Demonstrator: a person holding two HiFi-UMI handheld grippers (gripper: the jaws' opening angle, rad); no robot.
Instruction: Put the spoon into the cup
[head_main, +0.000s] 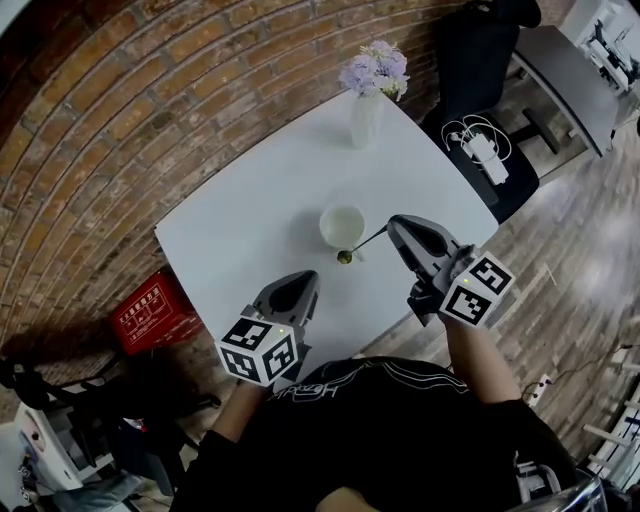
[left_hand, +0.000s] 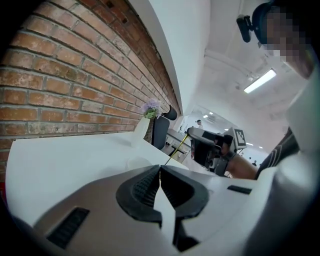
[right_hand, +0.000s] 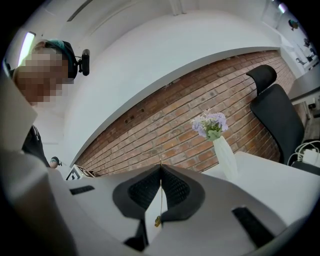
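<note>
A: Two claws sit nearest, both closed. What is in them?

B: The left claw (head_main: 303, 283) is pinched together on nothing, by the near edge of the white worktop (head_main: 250, 200). The right claw (head_main: 393, 224) is clamped on the thin handle of the gold spoon (head_main: 365, 243) (its own view shows the handle running straight along the seam of its jaws).

A: Which way does the spoon lie?

B: From the right claw's tips its long axis slants toward the person's left and back toward the body. The bowl end hangs lowest, just beside the near side of the white cup (head_main: 340, 222), outside the rim. Whether it touches the worktop I cannot tell.

A: And the cup from that claw?

B: Just left of its tips, upright, mouth open, nearer the right claw than the left. I judge the coming move turns on raising the bowl end over that near rim and steepening the handle; the right hand alone can do it.

A: Beyond?

B: A white vase (head_main: 366, 120) of lilac flowers (head_main: 375, 68) at the far edge, well apart from the cup.
</note>
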